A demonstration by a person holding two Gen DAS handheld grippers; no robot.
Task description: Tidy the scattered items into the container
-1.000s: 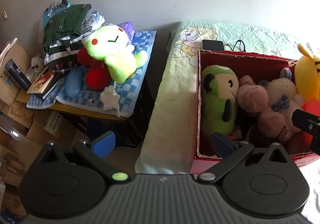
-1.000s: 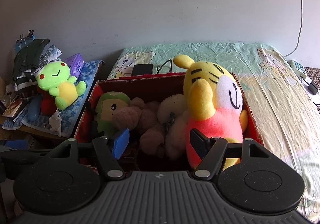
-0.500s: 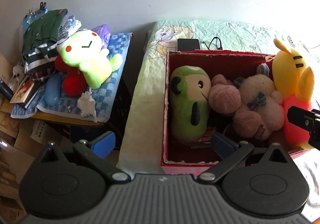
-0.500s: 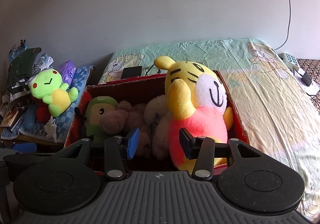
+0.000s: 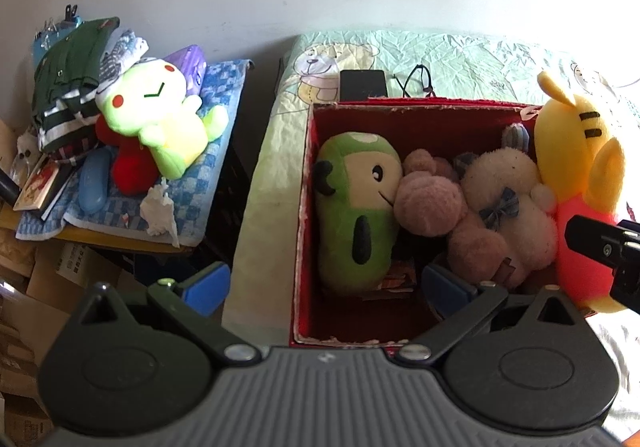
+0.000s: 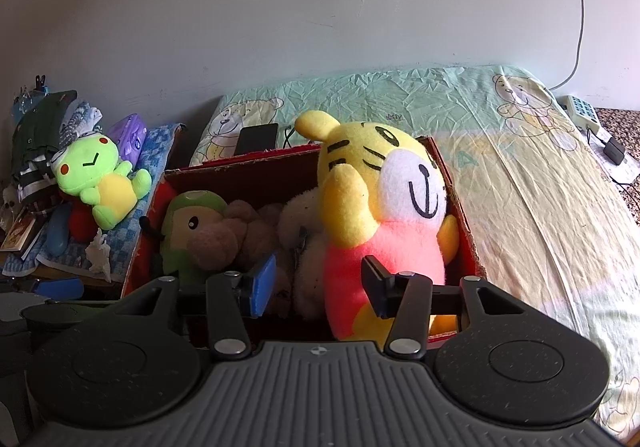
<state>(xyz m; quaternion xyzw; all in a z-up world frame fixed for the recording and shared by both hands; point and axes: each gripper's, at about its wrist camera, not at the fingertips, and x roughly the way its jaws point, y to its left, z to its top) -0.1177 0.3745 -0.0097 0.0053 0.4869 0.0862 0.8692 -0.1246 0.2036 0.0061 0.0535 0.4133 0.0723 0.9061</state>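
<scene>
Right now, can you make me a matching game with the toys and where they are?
Things:
1. tiger
2. frog
3. phone
4. green monkey

Places:
A. flat on the bed, behind the box
B. on the blue checked cloth, outside the box
C. upright at the right end of the box
D. lying at the left end of the box

Pairs: 1-C, 2-B, 3-A, 4-D

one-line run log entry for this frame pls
left gripper: open, empty | right gripper: open, at yellow tiger plush | tiger: in red box | lime frog plush: outside, side table
</scene>
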